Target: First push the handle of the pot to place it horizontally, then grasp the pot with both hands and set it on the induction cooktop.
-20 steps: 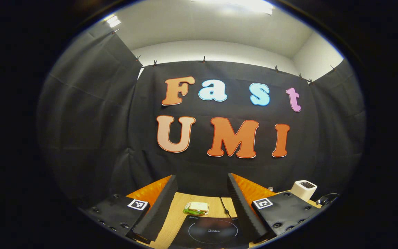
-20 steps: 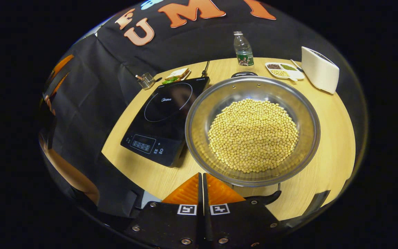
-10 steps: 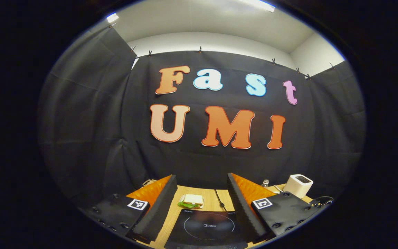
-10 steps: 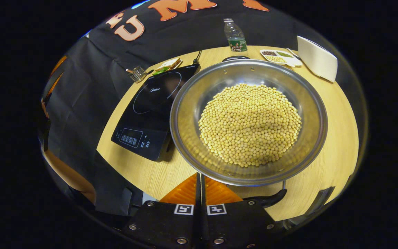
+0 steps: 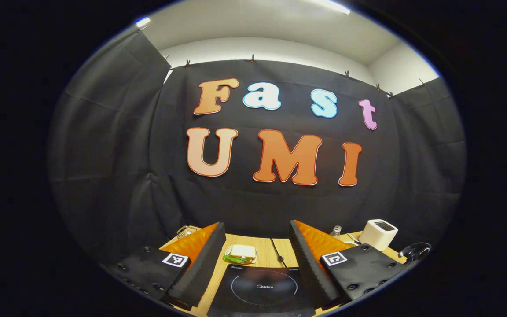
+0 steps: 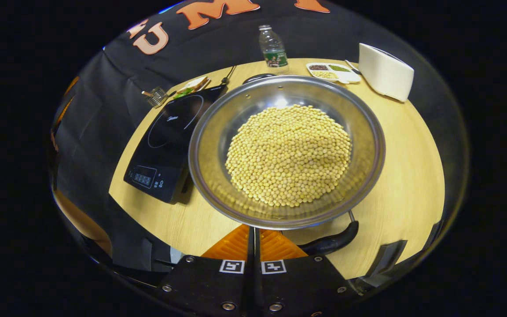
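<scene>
Your right hand-held gripper [image 6: 254,233] is clenched by the pot [image 6: 286,149] handle [image 6: 332,241]; your left hand-held gripper [image 5: 257,240] is released above the cooktop [image 5: 262,290].

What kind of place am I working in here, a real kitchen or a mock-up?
Most likely a staged recording booth set up as a kitchen: black cloth walls clipped up around a wooden table, which holds an induction cooktop, a steel pot of beans and a toaster.
</scene>
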The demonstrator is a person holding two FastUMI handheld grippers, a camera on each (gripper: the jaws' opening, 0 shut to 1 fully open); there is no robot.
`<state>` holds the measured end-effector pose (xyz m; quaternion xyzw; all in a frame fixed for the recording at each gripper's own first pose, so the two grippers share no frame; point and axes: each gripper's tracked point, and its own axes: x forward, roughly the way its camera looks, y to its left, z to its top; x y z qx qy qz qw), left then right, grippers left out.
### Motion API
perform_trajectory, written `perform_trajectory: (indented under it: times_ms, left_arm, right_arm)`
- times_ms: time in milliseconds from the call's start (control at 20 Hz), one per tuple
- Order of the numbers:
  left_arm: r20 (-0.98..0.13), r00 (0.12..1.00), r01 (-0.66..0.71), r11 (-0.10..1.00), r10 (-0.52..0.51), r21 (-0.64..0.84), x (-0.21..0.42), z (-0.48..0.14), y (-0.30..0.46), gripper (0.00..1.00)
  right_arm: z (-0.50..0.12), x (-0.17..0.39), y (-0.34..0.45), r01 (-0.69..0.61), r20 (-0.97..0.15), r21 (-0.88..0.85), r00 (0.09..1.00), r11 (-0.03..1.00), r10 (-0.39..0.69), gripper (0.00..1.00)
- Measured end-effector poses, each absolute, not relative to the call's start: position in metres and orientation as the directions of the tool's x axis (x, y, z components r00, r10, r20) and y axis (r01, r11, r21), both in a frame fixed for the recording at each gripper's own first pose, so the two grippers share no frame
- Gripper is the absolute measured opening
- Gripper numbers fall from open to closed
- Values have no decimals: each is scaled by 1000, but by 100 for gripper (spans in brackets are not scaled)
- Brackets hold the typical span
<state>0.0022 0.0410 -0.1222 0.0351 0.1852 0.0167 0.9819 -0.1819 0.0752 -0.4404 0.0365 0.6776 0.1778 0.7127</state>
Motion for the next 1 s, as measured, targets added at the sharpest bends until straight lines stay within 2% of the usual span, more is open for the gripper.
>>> perform_trajectory:
  times_ms: [200, 350, 550, 750, 900, 1000]
  left_arm:
    - [-334, 942, -10, 995, 41, 96, 7, -118, 37, 92]
    - [-342, 939, -4, 995, 38, 100, 9, -121, 36, 96]
    - [-342, 939, -9, 994, 46, 109, 11, -122, 40, 96]
    - [-337, 940, -10, 994, 45, 104, 11, -121, 41, 96]
    - [-339, 940, -9, 995, 42, 99, 12, -123, 41, 92]
    - [-343, 939, 3, 996, 27, 86, 11, -124, 36, 96]
  right_arm:
    - [-444, -173, 52, -196, -966, 246, 26, 949, 255, 0]
    - [-446, -167, 41, -203, -974, 217, 25, 955, 227, 0]
    - [-448, -162, 30, -227, -973, 219, 18, 949, 229, 0]
    - [-454, -147, 6, -197, -985, 156, 46, 968, 168, 0]
    - [-458, -136, -9, -199, -992, 85, 74, 976, 102, 0]
    - [-461, -130, -16, -187, -993, 62, 86, 980, 79, 0]
